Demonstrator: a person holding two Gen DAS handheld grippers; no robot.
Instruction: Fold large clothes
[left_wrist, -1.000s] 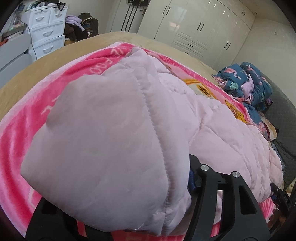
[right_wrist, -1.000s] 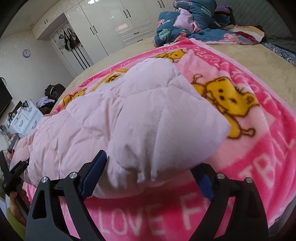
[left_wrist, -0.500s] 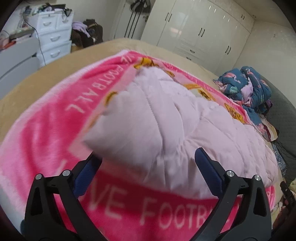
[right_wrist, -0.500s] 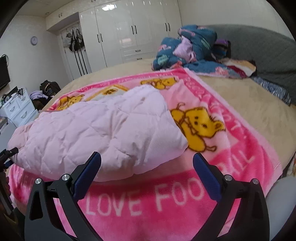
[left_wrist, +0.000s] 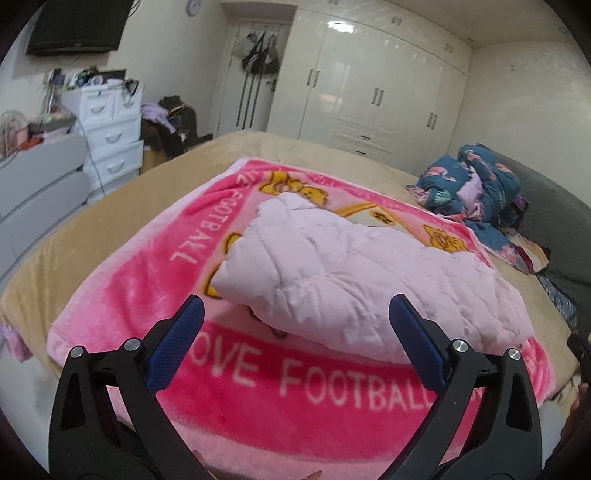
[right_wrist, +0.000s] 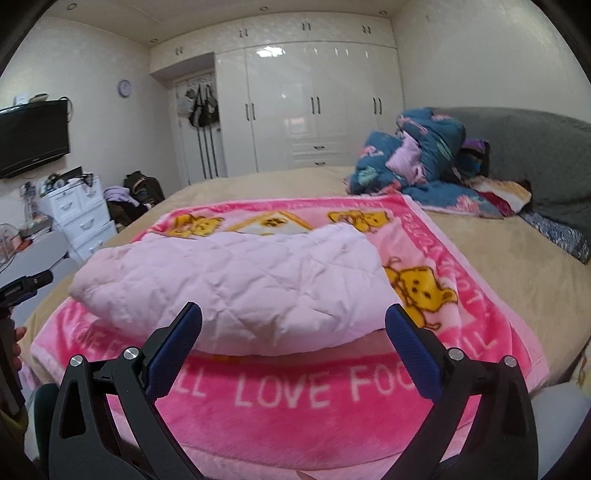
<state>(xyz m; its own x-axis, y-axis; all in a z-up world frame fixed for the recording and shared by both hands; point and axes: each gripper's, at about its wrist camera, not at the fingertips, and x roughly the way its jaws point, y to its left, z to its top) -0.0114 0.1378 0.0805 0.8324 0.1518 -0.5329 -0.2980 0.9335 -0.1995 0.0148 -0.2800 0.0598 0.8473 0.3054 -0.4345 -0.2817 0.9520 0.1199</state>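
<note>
At far left, a white drawer unit (left_wrist: 110, 136) is seen against the wall, beside the beige bed (left_wrist: 122, 206). A pink blanket (left_wrist: 155, 280) (lettered "LOVE FOOTBALL") is spread over the bed. The folded pale pink quilted garment (left_wrist: 351, 280) is laid on the blanket, near its front edge, and is touched by neither tool. The left gripper (left_wrist: 295, 319) is held in front of the garment with jaws spread wide and nothing between the pads. The right gripper (right_wrist: 293, 321) is likewise held before the garment, jaws fully parted and empty. At far right, a heap of blue patterned bedding (right_wrist: 417, 158) is piled against the grey headboard (right_wrist: 528, 147).
</note>
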